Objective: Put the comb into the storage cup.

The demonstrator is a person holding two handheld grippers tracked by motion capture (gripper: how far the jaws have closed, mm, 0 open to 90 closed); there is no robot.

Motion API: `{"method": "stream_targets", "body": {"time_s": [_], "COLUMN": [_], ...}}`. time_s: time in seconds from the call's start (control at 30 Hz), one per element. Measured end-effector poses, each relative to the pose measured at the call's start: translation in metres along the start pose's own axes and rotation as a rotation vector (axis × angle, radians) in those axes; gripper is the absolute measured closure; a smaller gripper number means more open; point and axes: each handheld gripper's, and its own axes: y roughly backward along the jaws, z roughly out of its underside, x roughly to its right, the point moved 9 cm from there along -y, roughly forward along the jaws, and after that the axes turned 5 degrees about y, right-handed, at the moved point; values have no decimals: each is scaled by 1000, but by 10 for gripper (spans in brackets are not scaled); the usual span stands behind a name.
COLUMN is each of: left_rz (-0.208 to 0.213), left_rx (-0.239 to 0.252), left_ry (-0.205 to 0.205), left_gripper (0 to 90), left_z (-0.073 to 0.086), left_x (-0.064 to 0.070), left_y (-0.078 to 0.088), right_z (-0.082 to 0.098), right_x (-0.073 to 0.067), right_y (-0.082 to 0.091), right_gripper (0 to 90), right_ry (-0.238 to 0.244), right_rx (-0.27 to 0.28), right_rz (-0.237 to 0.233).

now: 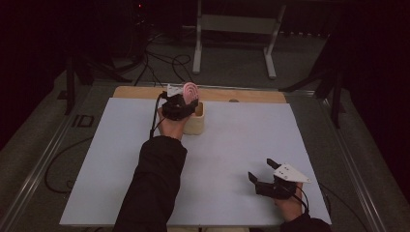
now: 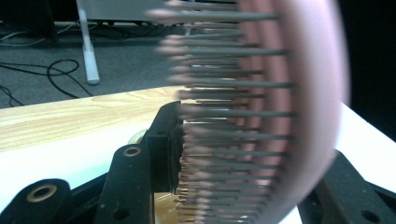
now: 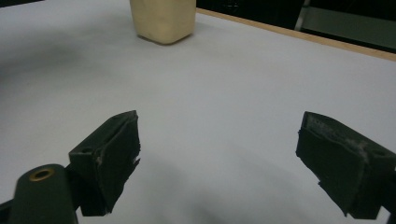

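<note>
Between the two black jaws of the left gripper [image 2: 243, 154], a pink hairbrush [image 2: 280, 93] is seen in the left gripper view, its grey bristles turned toward the left jaw and its smooth pink back toward the right one. Most of the brush is blurred there, its top and lower end are cut off, and the right jaw is largely hidden behind it. Whether the pads are pressing on the brush cannot be told. From the high view, the brush head [image 1: 190, 91] is shown standing above a cream container [image 1: 196, 121], with the left gripper [image 1: 180, 104] just beside it; the handle is hidden, so how deep it sits cannot be made out. In the right gripper view, the jaws of the right gripper [image 3: 219, 154] are spread wide with nothing between them, over the white table sheet [image 3: 224, 84], and the container [image 3: 162, 21] is seen well ahead, its top cut off.
</note>
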Motion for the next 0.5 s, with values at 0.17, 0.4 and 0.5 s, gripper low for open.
{"method": "stream_targets", "body": {"time_s": [0.17, 0.4, 0.5], "left_rz": [-17, -52, -65], "left_rx": [-2, 0, 1], "left_ry": [2, 8, 11], "left_gripper": [516, 437, 402], "left_z": [1, 1, 1], "left_x": [-5, -10, -12], "left_y": [1, 3, 3], "right_z": [0, 0, 0], "right_x": [0, 0, 0], "right_y": [0, 0, 0], "right_gripper": [131, 131, 131], "right_ry": [2, 0, 1], "right_rx": [1, 2, 2], "right_rz": [-1, -1, 0]}}
